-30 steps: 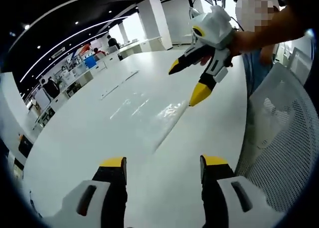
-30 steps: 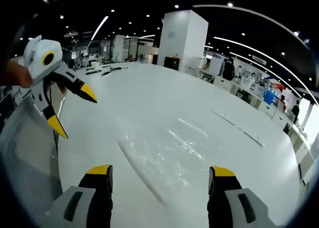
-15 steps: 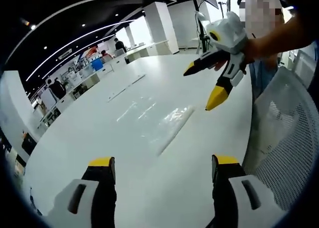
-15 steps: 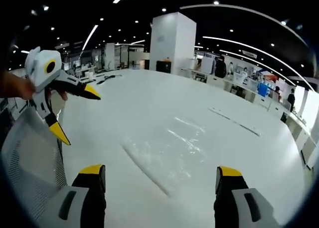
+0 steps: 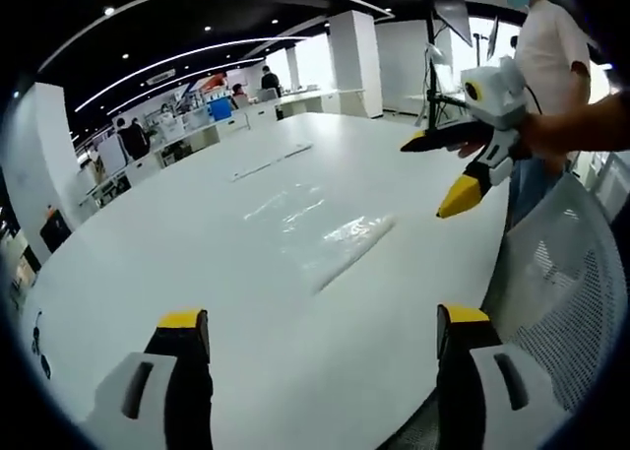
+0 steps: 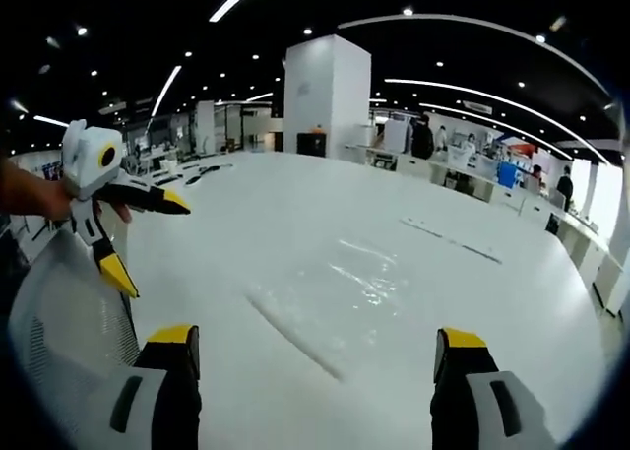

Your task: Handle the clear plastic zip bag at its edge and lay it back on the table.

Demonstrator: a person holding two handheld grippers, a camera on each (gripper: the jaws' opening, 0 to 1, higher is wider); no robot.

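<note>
The clear zip bag [image 5: 325,241] lies flat on the white table [image 5: 148,273], so I hold my left gripper [image 5: 320,337] and right gripper [image 6: 310,347] wide open, empty, away from it.

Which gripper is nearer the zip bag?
Hard to call; roughly equal. Both open, clear of the zip bag lying on the table: left gripper, right gripper.
</note>
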